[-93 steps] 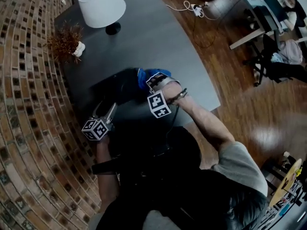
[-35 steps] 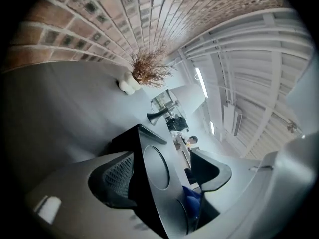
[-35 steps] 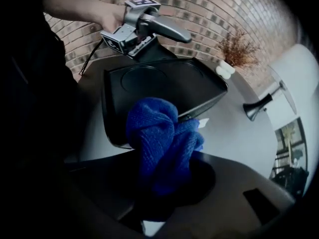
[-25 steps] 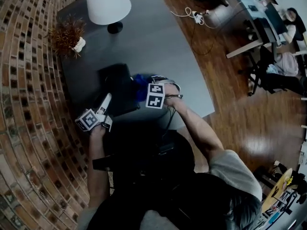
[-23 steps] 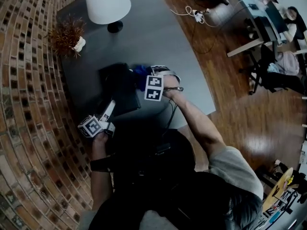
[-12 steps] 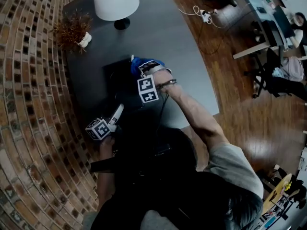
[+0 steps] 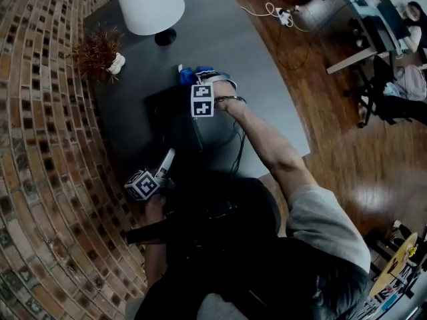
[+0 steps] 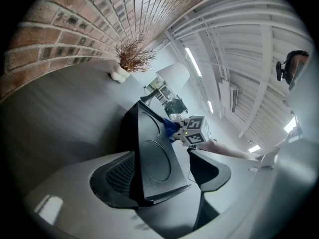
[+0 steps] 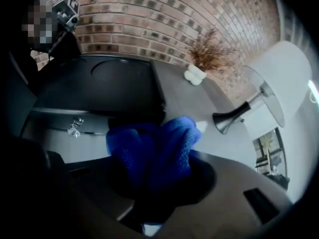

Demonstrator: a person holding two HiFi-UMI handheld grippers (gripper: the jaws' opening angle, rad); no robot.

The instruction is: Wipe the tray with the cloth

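The black tray [image 7: 175, 122] lies on the desk [image 7: 230, 42] on my side of the lamp [image 7: 150, 5], with the blue cloth [image 7: 187, 76] bunched at its lamp-side edge. My right hand-held gripper [image 7: 200, 79] is closed narrowly on the cloth. My left hand-held gripper [image 7: 166, 159], jaws about half apart, clamps the tray's corner farthest from the lamp.

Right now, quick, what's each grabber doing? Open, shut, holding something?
Left gripper: closed on the near edge of the black tray.
Right gripper: closed on the blue cloth.
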